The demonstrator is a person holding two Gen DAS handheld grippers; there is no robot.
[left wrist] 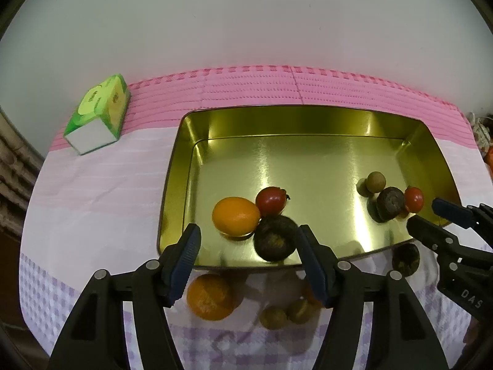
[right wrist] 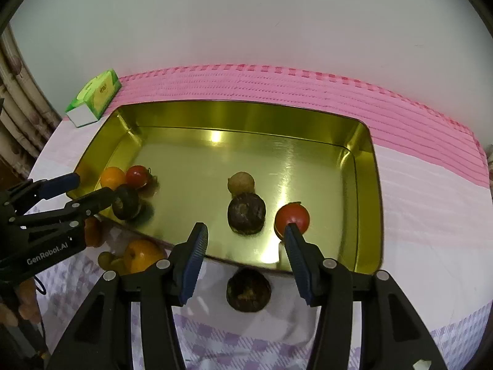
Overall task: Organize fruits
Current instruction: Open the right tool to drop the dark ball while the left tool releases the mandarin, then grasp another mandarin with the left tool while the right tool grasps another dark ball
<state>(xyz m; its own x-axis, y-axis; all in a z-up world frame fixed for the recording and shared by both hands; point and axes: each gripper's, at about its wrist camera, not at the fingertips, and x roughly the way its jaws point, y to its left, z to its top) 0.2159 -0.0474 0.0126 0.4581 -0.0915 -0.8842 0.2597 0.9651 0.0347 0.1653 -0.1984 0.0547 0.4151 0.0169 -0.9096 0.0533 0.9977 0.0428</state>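
- Both pairs of tongs stand wide apart with nothing between them: our left tongs (left wrist: 248,248) hang over the near edge of the gold tray (left wrist: 308,117), and our right tongs (right wrist: 245,245) do the same further along that edge.
- The fruits are split. Ahead of the left tongs, inside the tray, an orange fruit (left wrist: 236,215), a red tomato (left wrist: 270,200) and a dark round fruit (left wrist: 275,237) touch one another in a cluster; we judge they were set close so that each tray end gathers its own group.
- Ahead of the right tongs sits a second group: a tan round fruit (right wrist: 241,182), a dark fruit (right wrist: 246,213) just behind the gap, and a red tomato (right wrist: 292,218) by the right finger's tip.
- Still on the worktop's cloth, below the left tongs, lie a mandarin (left wrist: 211,296) and two small tan fruits (left wrist: 286,314); below the right tongs lies another dark fruit (right wrist: 248,290), centred under the gap.
- With each pair spread and poised over loose fruit, we judge both are set to drop onto the next pick; the round fruits may roll on the slick metal.
- A green box (left wrist: 98,114) stands well off to the left, beyond the tray and out of the work.
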